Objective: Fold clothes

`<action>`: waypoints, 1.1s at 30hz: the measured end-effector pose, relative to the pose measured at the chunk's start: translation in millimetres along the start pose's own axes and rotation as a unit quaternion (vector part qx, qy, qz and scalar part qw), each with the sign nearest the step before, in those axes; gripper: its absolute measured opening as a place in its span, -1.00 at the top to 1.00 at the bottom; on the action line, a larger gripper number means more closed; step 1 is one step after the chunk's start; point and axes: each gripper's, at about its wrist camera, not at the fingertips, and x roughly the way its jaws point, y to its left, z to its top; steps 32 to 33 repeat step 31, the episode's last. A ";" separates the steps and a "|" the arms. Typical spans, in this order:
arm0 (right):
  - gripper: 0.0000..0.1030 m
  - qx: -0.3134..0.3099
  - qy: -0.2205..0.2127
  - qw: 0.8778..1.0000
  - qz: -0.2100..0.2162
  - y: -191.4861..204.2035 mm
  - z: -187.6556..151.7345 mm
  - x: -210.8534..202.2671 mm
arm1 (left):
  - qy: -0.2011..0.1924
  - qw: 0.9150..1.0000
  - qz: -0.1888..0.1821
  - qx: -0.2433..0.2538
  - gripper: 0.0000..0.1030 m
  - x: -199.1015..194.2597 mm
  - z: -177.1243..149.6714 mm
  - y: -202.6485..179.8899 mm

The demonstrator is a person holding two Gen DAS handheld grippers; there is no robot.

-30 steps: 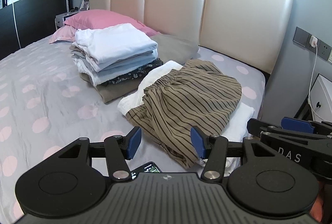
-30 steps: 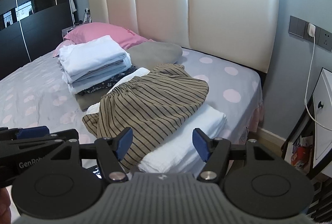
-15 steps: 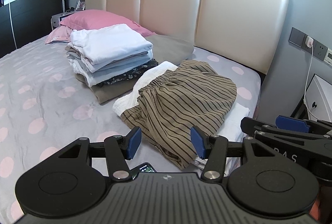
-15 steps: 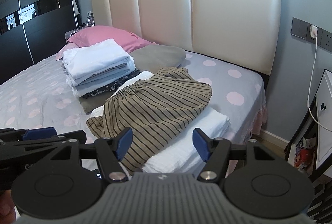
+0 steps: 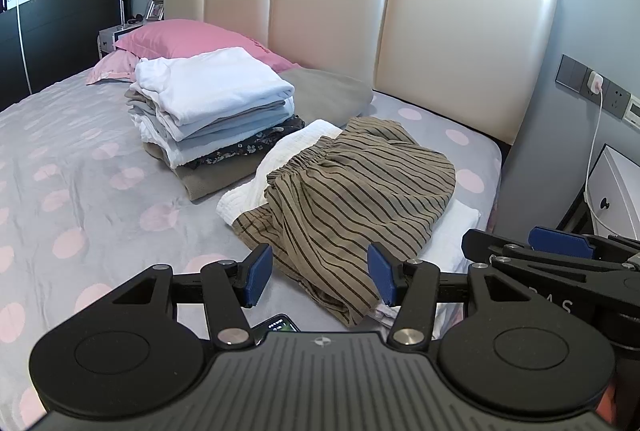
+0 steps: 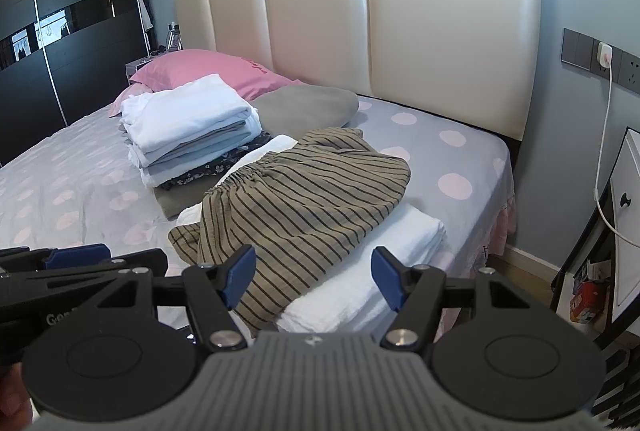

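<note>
The bed [image 5: 72, 167] wears a grey sheet with pink dots. At its head edge lie a pink pillow [image 5: 192, 39] and a grey pillow [image 5: 328, 97]. A stack of folded clothes [image 5: 216, 119] sits mid-bed; near the right edge, a white folded cloth [image 6: 384, 255] lies flat, a phone [image 5: 280, 325] at the near edge.

Left gripper [image 5: 318, 279], right gripper [image 6: 314, 279] — side by side, jaws apart, empty.

Headboard [image 5: 460, 43]: padded panels, cream, glossy leather-like finish.
Bedsheet [image 5: 80, 159]: grey cloth with pink dots, matt, lightly creased.
Striped shorts [image 5: 360, 199]: thin woven cloth, brown, rumpled.
White towel [image 6: 384, 263]: textured cloth, matt.
Left gripper [image 5: 318, 281]: matt black plastic, blue pads, bright metal pivot pins.
Wardrobe doors [image 6: 60, 43]: dark, glossy.
</note>
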 end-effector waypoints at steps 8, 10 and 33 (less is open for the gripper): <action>-0.29 0.002 0.004 1.000 0.001 -0.9 0.0 1.6 | 0.001 1.000 -0.001 0.000 0.02 0.3 0.4 0.0; -0.29 0.002 0.003 1.000 0.000 -0.8 0.2 1.6 | 0.002 1.000 -0.001 0.000 0.02 0.3 0.6 0.1; -0.29 0.004 0.006 1.000 0.005 -2.0 -0.1 2.0 | 0.002 1.000 -0.001 0.002 0.05 -0.6 -1.3 -1.5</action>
